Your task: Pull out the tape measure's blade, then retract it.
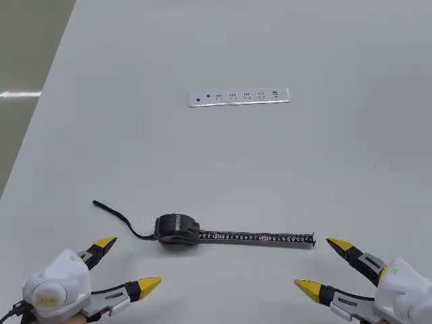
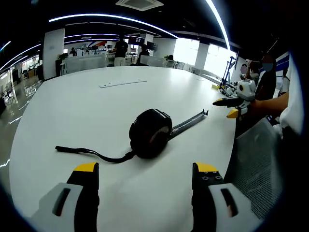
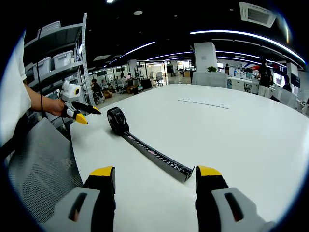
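A black tape measure (image 1: 177, 229) lies on the white table with its blade (image 1: 256, 237) drawn out to the right and a black wrist strap (image 1: 115, 216) trailing left. My left gripper (image 1: 125, 264) is open just in front of the case (image 2: 150, 133), a little to its left, touching nothing. My right gripper (image 1: 324, 266) is open near the blade's end hook (image 1: 313, 239), whose tip (image 3: 186, 173) lies just ahead of its jaws. Each gripper appears in the other's view: the right gripper (image 2: 231, 107) and the left gripper (image 3: 83, 113).
A silver power strip (image 1: 238, 96) lies flat farther back on the table (image 1: 304, 155). The table's left edge runs along a greenish floor (image 1: 27, 67). A grey mesh chair (image 3: 38, 164) stands at the near side. People and desks are far behind.
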{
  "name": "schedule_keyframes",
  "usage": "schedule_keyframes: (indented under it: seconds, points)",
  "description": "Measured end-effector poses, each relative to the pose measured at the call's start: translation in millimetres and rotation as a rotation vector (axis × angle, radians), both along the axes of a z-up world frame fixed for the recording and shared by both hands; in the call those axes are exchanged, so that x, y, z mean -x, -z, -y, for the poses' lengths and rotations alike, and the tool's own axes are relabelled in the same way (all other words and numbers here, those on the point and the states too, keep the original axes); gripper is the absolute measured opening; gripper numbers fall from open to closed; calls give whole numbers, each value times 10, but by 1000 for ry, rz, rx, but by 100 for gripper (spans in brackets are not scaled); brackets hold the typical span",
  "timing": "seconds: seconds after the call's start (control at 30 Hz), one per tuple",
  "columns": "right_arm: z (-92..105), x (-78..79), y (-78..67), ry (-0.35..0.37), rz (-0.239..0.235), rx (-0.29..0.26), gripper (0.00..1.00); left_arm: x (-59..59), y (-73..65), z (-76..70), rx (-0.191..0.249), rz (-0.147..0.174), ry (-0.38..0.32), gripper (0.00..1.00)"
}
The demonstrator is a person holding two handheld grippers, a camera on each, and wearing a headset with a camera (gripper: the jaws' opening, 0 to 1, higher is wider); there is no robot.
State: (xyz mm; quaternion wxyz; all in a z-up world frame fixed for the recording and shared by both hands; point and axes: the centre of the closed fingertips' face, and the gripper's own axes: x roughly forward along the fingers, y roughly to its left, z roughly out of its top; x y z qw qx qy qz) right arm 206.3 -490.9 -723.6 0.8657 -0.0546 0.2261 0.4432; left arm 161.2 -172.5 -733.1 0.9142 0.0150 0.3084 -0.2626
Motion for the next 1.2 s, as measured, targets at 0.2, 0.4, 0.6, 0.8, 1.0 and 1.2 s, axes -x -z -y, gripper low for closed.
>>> schedule_keyframes:
  seconds: [0.2,0.4,0.6,0.8,1.0,1.2]
  points:
    - [4,29,-24,18,6,-3,70,72,1,18,21,-3,-25,78]
    - [16,53,-80,24,16,-2,71,128,10,15,34,-9,-48,77]
    - [14,97,-107,41,13,-22,72,173,-8,19,25,5,-58,77]
    - [6,147,-150,62,19,-43,74,219,-11,7,40,7,-83,77]
    - [30,226,-158,71,14,-45,75,292,-12,-11,46,7,-103,78]
    - [43,279,-133,76,3,-47,75,313,-18,-33,55,6,-116,78]
